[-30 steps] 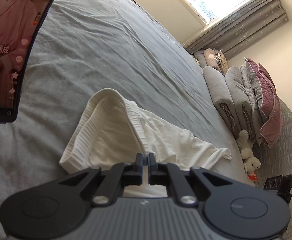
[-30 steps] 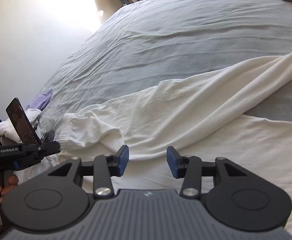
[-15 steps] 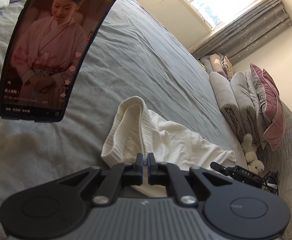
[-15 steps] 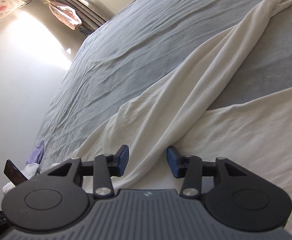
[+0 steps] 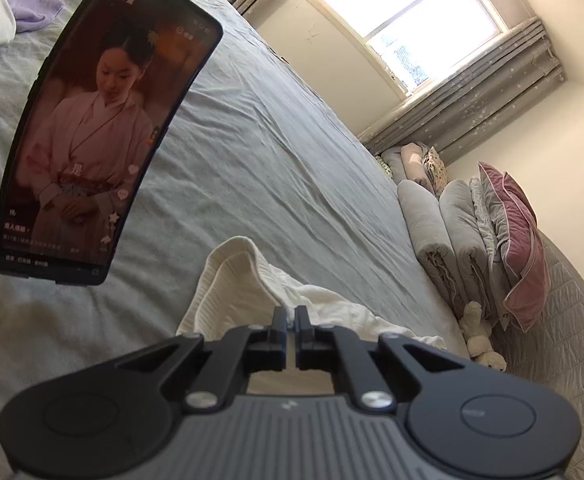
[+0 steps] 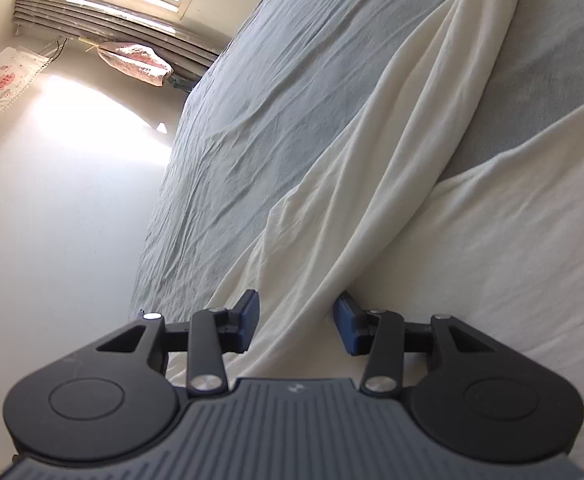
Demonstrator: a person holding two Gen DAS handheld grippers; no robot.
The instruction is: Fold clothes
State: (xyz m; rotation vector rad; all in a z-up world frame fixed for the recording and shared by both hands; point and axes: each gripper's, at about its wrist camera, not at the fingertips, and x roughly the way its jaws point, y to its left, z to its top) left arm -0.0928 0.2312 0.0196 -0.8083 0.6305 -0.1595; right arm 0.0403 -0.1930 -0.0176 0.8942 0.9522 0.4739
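A cream long-sleeved garment lies on the grey bed sheet (image 5: 251, 152). In the left wrist view my left gripper (image 5: 290, 312) is shut on the garment's ribbed cuff (image 5: 231, 280), which bunches up just ahead of the fingers. In the right wrist view my right gripper (image 6: 296, 312) is open, its blue pads on either side of the garment's long sleeve (image 6: 392, 160), low over the cloth. The garment's body (image 6: 512, 240) spreads out to the right of the sleeve.
A phone (image 5: 99, 128) playing a video stands upright at the left. Purple and white clothes (image 5: 7, 16) lie at the far left. Folded quilts and pillows (image 5: 472, 232) and a plush toy (image 5: 480, 344) line the bed's right side. A white wall (image 6: 51, 220) borders the bed.
My left gripper has swung with the cuff, so the phone came fully into view. My right gripper has moved along the sleeve and tilted, with the sleeve now between its open pads.
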